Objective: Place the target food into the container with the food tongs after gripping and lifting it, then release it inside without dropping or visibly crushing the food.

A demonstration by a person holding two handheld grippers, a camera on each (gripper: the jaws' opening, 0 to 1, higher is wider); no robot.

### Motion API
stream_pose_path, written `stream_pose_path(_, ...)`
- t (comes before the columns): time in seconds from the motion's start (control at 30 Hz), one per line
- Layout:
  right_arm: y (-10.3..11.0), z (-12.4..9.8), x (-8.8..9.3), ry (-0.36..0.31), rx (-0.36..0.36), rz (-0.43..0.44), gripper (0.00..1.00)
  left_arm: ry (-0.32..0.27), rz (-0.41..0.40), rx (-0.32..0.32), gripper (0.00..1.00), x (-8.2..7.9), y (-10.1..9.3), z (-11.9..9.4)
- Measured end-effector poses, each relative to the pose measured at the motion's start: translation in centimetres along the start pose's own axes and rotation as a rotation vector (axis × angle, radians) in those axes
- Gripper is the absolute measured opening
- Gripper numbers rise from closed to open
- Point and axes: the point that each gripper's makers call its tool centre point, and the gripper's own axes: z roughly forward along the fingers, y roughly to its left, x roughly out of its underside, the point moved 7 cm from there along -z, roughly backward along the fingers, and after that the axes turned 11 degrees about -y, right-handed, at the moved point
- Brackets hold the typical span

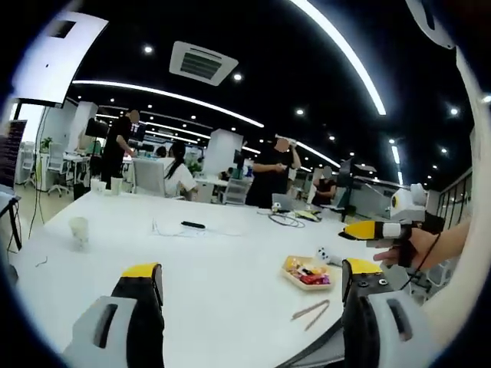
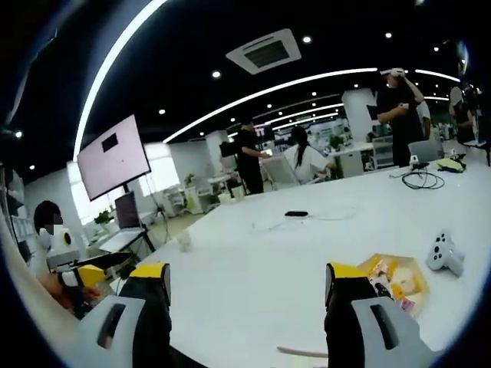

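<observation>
Hovering over the white surface (image 1: 230, 261), the left tool (image 1: 253, 285) stands wide open, empty. Just ahead, toward its right jaw, lie the tongs (image 1: 311, 313); beyond them sits the tray (image 1: 308, 273) of food. The right tool (image 2: 244, 285) is open too, nothing between its jaws, the tray (image 2: 395, 282) just past its right jaw. Farther off lies a black phone (image 1: 192, 225).

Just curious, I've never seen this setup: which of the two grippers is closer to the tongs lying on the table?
Probably the right gripper: the tongs lie just ahead, between its jaws. In the left gripper view the tongs lie further ahead, toward its right jaw. A rough judgement.
</observation>
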Motion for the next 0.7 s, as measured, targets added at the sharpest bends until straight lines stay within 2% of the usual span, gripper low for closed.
stream_pose_path(0.17, 0.1, -0.3, 0.4, 0.035, -0.001, -0.026, 0.84, -0.003, -0.011, -0.012, 0.98, 0.1, -0.1, -0.6)
stream_pose_path(0.37, 0.2, -1.0, 0.8, 0.013, 0.013, 0.004, 0.85, 0.013, -0.001, -0.004, 0.98, 0.1, -0.3, -1.2)
stream_pose_path(0.47, 0.5, -1.7, 1.9, 0.067, 0.011, -0.018, 0.85, 0.013, -0.013, -0.010, 0.98, 0.4, -0.3, -1.4)
stream_pose_path(0.7, 0.2, -1.8, 2.2, 0.068, 0.019, -0.011, 0.85, 0.027, -0.022, -0.008, 0.96, 0.7, -0.4, -1.5)
